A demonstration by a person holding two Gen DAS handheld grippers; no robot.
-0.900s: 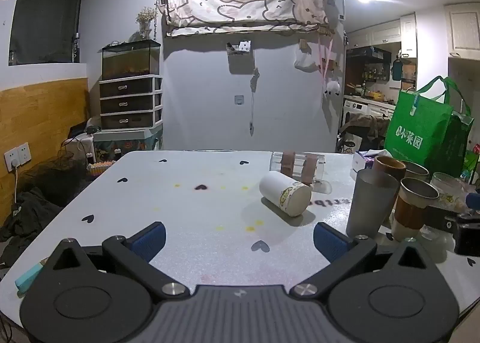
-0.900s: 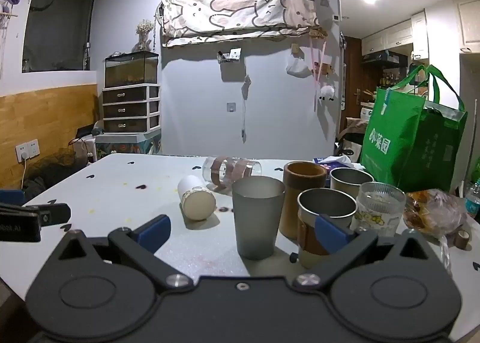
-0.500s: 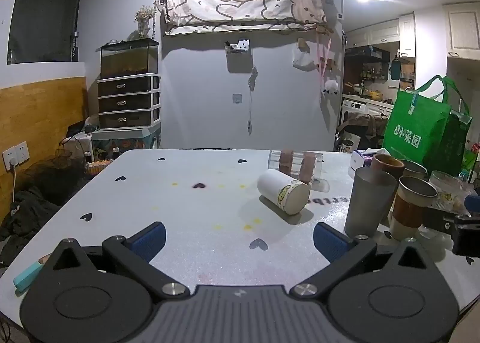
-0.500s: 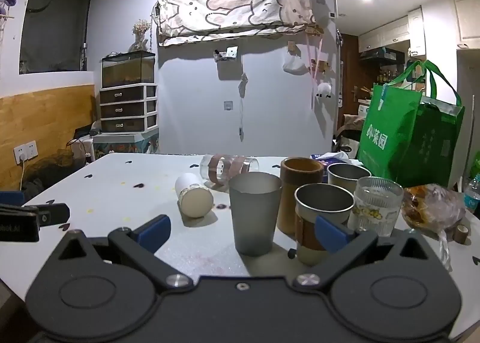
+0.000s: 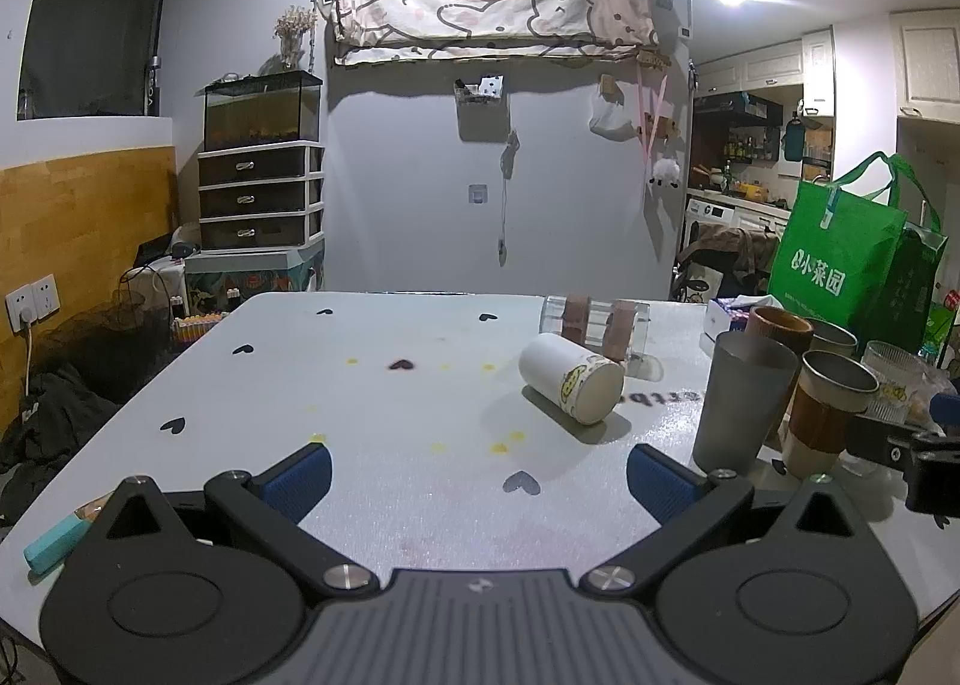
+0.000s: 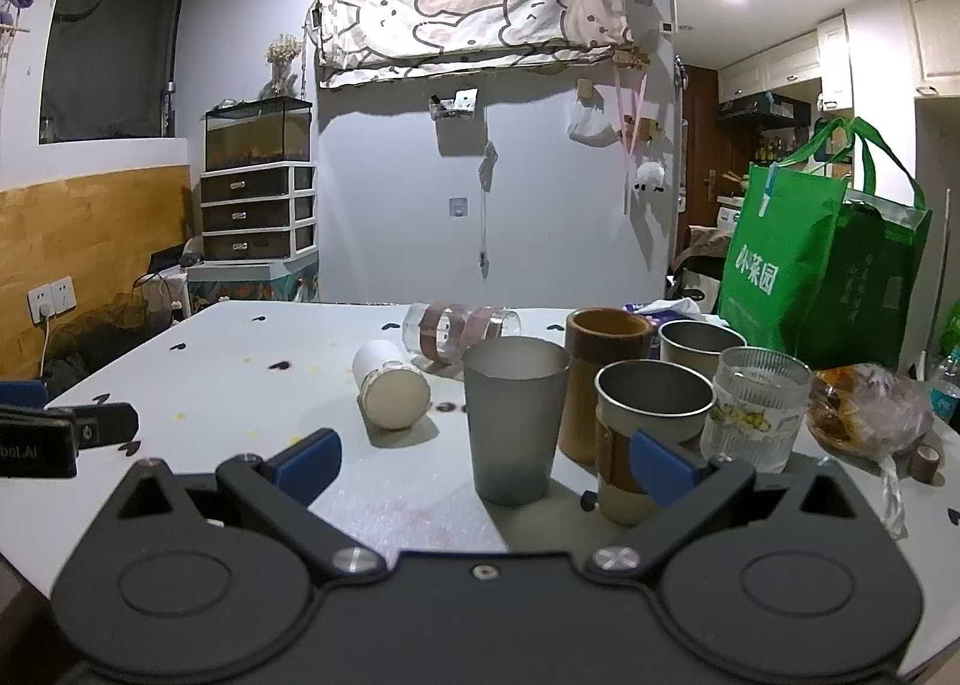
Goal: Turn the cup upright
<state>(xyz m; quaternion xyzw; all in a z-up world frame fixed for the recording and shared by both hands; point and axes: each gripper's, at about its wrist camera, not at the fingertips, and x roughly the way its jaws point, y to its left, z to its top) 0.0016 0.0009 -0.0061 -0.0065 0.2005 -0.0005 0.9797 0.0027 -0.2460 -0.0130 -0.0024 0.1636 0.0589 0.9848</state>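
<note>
The white paper cup with a yellow printed band (image 5: 569,379) is seen lying on its side on the pale heart-dotted table (image 5: 372,421), its closed end turned toward both cameras. Just behind the white cup a clear glass tumbler with brown bands (image 5: 594,320) also lies on its side; whether the two touch cannot be told.

A roll is judged the chief hazard: if the white cup is pushed rather than pinched, it could be sent against the clear tumbler or toward the frosted grey plastic tumbler (image 6: 515,415) standing upright to its right. A thin paper wall may be crushed if squeezed hard. Beyond the grey tumbler, a brown cylindrical cup (image 6: 605,385), a steel cup with a brown leather sleeve (image 6: 649,445) and a ribbed glass (image 6: 757,415) are packed close together, so a wide swing from that side could topple them.

To the left of the white cup the table is bare but for stains, and the far table edge lies well behind it; room for tilting is judged best there.

The left gripper (image 5: 477,472) is held wide apart and empty, well short of the white cup. The right gripper (image 6: 486,460) is likewise spread and empty, with the grey tumbler framed between its fingers.
</note>
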